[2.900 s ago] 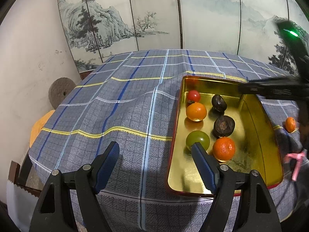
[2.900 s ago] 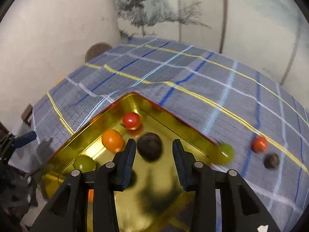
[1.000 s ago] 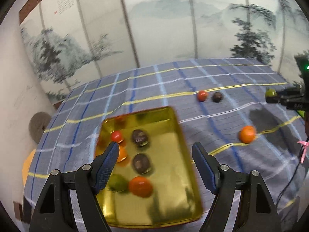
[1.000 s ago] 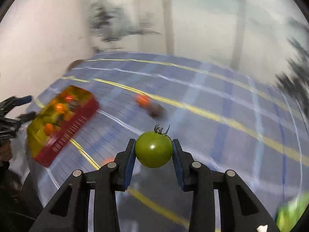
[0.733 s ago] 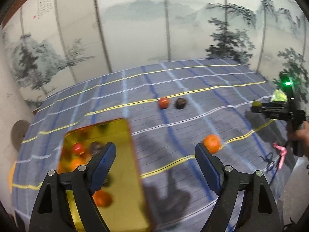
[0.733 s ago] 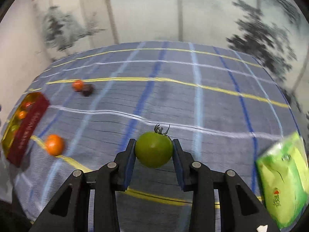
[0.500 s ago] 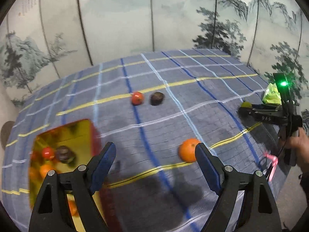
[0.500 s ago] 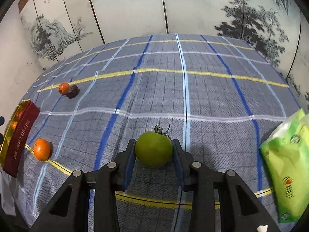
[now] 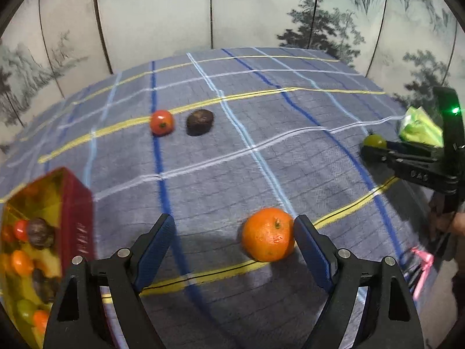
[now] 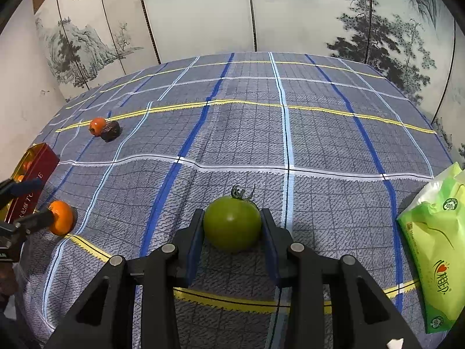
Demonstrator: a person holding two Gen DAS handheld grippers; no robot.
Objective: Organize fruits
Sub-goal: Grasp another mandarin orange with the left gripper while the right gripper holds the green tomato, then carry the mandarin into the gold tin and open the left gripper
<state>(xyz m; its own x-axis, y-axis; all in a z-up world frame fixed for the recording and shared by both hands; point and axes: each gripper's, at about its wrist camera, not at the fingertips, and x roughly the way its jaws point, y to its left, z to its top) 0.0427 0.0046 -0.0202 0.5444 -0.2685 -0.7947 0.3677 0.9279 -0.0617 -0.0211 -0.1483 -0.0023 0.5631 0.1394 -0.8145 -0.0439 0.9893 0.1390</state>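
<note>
green tomato pinched between right fingers, orange beside left fingers

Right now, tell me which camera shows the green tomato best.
The right wrist view: the green tomato sits large and sharp, clamped in the right gripper. In the left wrist view it is only a small speck at the far right.

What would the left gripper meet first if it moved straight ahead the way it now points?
Probably the orange: it lies between the open fingers of the left gripper, close to the right finger. Beyond it lies bare tablecloth; depth is uncertain.
</note>
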